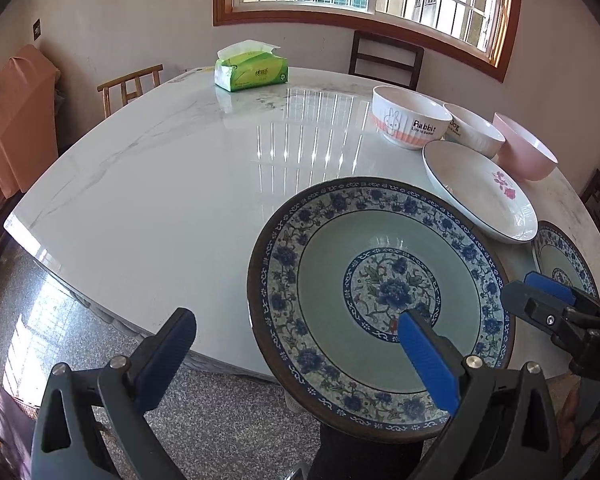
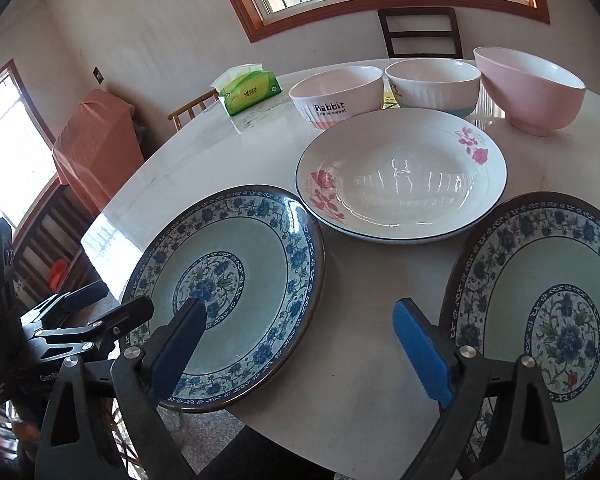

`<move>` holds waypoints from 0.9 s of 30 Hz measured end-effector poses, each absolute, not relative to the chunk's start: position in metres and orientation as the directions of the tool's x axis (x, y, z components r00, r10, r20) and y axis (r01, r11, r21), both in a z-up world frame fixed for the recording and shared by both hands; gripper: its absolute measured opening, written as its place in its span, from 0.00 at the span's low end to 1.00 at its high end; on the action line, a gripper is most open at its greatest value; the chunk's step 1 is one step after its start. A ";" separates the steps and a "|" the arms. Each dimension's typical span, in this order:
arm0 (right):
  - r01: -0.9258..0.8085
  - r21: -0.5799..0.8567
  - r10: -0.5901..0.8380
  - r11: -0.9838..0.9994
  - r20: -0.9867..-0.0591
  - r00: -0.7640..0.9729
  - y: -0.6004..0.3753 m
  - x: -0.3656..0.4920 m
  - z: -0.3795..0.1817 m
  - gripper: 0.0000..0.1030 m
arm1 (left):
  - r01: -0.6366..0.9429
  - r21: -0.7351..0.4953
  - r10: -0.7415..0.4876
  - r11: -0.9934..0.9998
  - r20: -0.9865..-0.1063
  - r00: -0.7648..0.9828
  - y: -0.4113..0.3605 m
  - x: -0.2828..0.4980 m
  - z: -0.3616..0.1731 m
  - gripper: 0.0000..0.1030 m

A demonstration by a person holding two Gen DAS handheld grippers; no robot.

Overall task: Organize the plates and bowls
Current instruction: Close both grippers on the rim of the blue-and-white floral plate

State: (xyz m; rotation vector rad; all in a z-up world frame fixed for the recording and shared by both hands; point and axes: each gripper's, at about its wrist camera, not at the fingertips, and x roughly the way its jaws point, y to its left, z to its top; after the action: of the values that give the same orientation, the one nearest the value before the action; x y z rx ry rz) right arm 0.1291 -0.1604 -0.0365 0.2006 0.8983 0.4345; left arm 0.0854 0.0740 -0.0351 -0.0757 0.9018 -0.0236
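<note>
1. Where things sit: two blue-patterned plates at the near edge of the tabletop [image 2: 360, 280]. The left blue plate [image 2: 228, 292] hangs partly over the edge; the right blue plate [image 2: 548, 320] is near the same edge. The white rose plate [image 2: 400, 180] sits just behind and between them. Further back are three bowls in a row: the Rabbit bowl [image 2: 336, 96], a white ribbed bowl [image 2: 434, 80] and the pink bowl [image 2: 530, 88].

2. Both my grippers are released, nothing held. The left gripper [image 1: 300, 356] has its jaws spread wide, with one finger over the left blue plate and the other out over the floor. The right gripper [image 2: 300, 352] hovers spread over the gap between the two blue plates.

3. My guess at the step: pick up the left blue plate and stack it on its twin.

4. To do it well, I'd use the overhang: slide one finger under the rim and one on top, then clamp on the rim, not the sloped well.

5. Glazed plates look slippery, so I'd bite deep and lift level.

6. Careful not to nudge it further off the edge. The tissue pack [image 1: 252, 72] is well out of the way.
</note>
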 end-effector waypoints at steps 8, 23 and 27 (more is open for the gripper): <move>-0.283 0.352 0.451 0.892 -0.734 0.508 -0.154 0.140 -0.043 0.77 | -0.026 -0.096 -0.066 0.995 -0.830 0.554 0.080 0.100 -0.050 0.74; -0.300 0.273 0.395 0.914 -0.769 0.503 -0.138 0.154 -0.046 0.22 | -0.071 -0.225 -0.145 0.972 -0.807 0.573 0.108 0.105 -0.047 0.29; -0.310 0.268 0.397 0.912 -0.767 0.504 -0.133 0.156 -0.043 0.22 | -0.086 -0.227 -0.137 0.970 -0.805 0.577 0.114 0.108 -0.047 0.29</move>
State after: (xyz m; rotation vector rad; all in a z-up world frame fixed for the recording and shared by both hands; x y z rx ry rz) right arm 0.1556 -0.1333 -0.0432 0.1000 0.9510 0.4277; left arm 0.1081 0.1135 -0.0469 -0.2533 0.9580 -0.0301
